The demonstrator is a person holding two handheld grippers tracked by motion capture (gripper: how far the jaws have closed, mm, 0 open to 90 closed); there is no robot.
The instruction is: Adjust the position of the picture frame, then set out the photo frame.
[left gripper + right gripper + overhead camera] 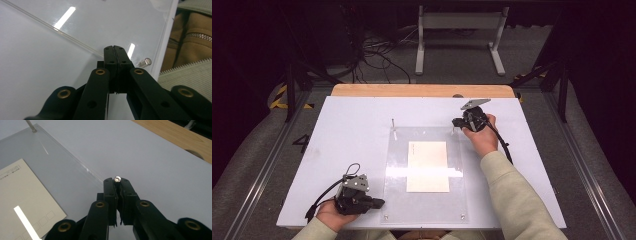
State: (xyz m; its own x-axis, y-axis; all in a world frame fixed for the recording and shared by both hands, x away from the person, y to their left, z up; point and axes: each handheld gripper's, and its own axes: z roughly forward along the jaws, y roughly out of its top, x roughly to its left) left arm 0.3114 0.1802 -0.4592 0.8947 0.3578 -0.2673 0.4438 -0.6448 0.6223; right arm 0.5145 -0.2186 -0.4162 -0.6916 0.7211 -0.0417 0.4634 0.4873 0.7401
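The right gripper (462,121) pinches a small silver screw (117,179) at the clear acrylic sheet's (397,150) far right corner; keep it upright. The left gripper (373,203), pressed together, waits near-left.

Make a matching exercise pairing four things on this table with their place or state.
1. left gripper
2. right gripper
3. paper sheet
4. upright pin

a. far left corner of the clear plate
b. shut, nothing between its jaws
c. under the clear plate
d. shut on a screw

Pairs: 1-b, 2-d, 3-c, 4-a
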